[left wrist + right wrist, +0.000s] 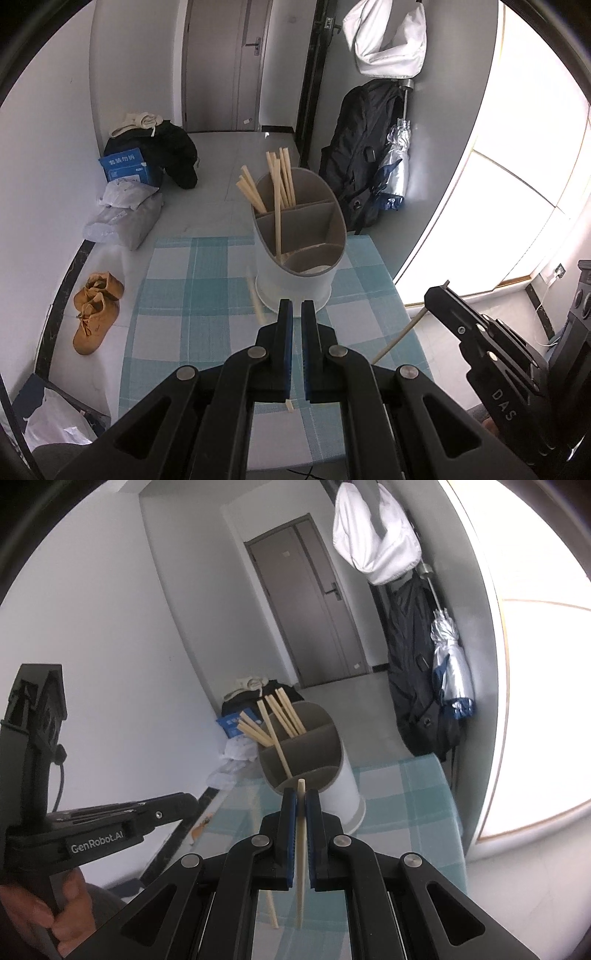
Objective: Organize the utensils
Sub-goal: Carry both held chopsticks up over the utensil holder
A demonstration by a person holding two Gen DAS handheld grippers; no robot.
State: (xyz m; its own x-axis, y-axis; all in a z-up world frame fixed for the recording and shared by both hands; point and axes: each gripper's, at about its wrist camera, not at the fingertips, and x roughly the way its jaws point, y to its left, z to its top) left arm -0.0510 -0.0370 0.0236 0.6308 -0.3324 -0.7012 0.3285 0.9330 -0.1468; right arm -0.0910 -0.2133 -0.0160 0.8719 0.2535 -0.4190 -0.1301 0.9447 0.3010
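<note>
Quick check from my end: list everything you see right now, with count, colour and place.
utensil holder: one, white with grey dividers, on the tablecloth
chopsticks in holder: several, pale wood, mostly in the far compartments
chopstick in right claw: one, pale, between the pads
chopstick in left claw: one, pale, end showing under the pads
tablecloth: one, teal and white check, on the table
boots: two, tan, on the floor left of the table
dark bag: one, black, against the wall
umbrella: one, silver, folded, hanging
door: one, grey, far end
left claw: shut
right claw: shut on a chopstick
hand: one, gripping the left handle
</note>
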